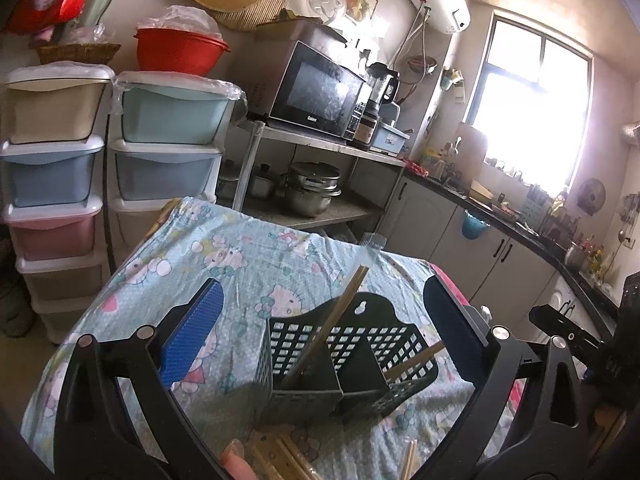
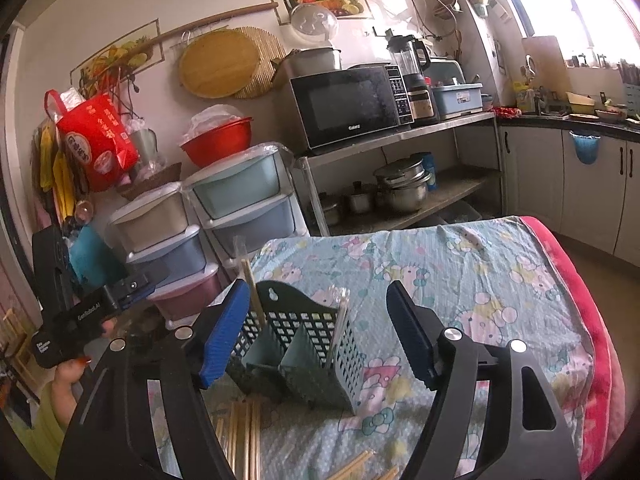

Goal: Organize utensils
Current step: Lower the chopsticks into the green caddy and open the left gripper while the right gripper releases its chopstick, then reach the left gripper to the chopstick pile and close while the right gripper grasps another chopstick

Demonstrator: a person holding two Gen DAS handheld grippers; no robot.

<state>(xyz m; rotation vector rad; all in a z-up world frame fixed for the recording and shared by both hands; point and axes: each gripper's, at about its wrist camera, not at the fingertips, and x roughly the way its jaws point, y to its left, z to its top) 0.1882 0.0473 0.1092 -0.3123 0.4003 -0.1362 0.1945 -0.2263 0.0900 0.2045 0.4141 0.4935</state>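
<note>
A dark perforated utensil holder [image 1: 360, 344] [image 2: 304, 344] with two compartments stands on the table's cartoon-cat cloth [image 1: 248, 256] [image 2: 480, 280]. A wrapped pair of chopsticks [image 1: 344, 308] [image 2: 253, 292] leans in its left compartment. Another wrapped pair [image 1: 416, 360] [image 2: 339, 320] leans in the right one. Several loose chopsticks [image 1: 280, 460] [image 2: 244, 432] lie on the cloth in front of it. My left gripper [image 1: 324, 332] is open, with the holder seen between its blue pads and nothing gripped. My right gripper [image 2: 320, 334] is open too, just short of the holder. A person's fingertip [image 1: 236, 460] shows at the bottom edge.
Stacked pastel drawers [image 1: 60, 176] [image 2: 240, 200] stand left of the table. Behind it a metal rack holds a microwave [image 1: 320, 96] [image 2: 348, 104] and pots [image 1: 312, 192] [image 2: 404, 184]. Cabinets and a cluttered counter [image 1: 500, 216] run to the right. A red blanket [image 2: 584, 300] edges the table's right side.
</note>
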